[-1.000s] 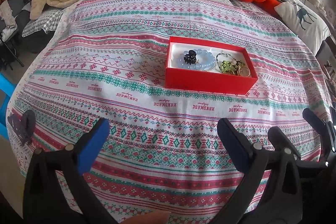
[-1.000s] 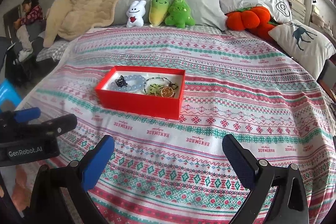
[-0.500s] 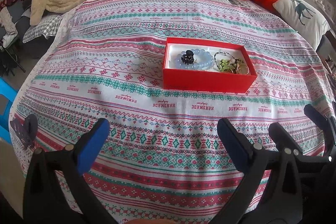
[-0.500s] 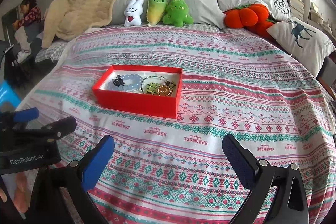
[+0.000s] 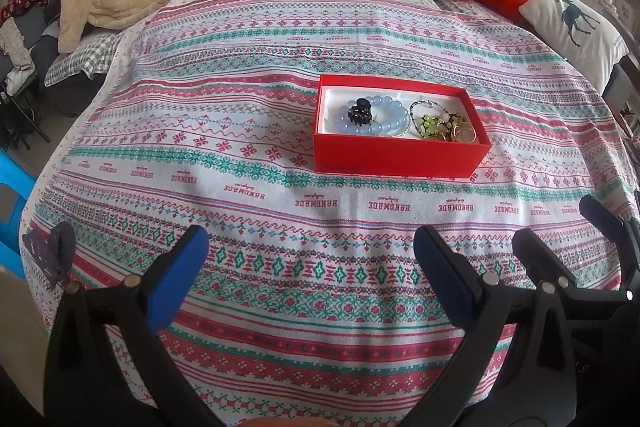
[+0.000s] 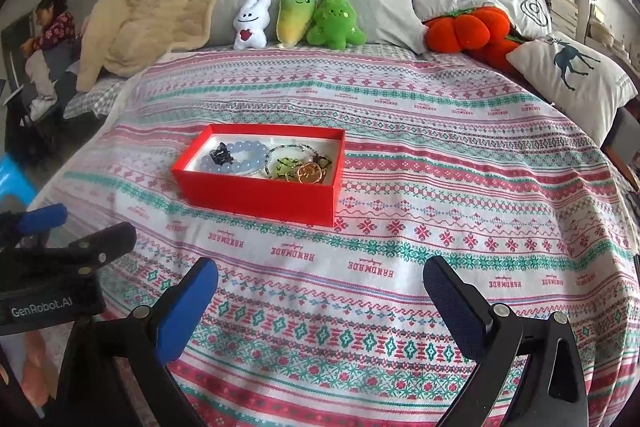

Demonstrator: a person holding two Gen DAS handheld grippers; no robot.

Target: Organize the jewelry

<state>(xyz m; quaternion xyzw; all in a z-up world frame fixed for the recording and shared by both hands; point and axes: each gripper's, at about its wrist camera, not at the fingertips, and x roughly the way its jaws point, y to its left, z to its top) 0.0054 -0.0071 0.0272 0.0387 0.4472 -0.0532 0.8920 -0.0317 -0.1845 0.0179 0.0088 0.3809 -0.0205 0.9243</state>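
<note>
The shallow red cardboard box [image 5: 400,155] with a white inside sits in the middle of the bed, on the striped pink, green and white bedspread [image 5: 280,219]. All the jewelry lies in it. A ring of pale blue round beads [image 5: 374,119] is on the left, with a small black hair claw clip [image 5: 359,111] on top of it. On the right is a tangle of green bead strings [image 5: 430,125] and gold rings [image 5: 464,135], all touching.

The left hand-held gripper [image 5: 310,263] and the right hand-held gripper [image 6: 320,291] hang near the close edge of the bed, well apart from the box. Both have their blue fingers spread wide and hold nothing.

I think the tangle could cause trouble. Pulling one string may drag the rings along. The bed is soft, so a push could tip the box.

Only the right view shows the flower shape of a gold ring [image 6: 310,171] and the left hand-held gripper's side. Only the left view shows a dark heart-shaped thing [image 5: 50,255] at the bed's near left edge; I cannot tell what it is.
</note>
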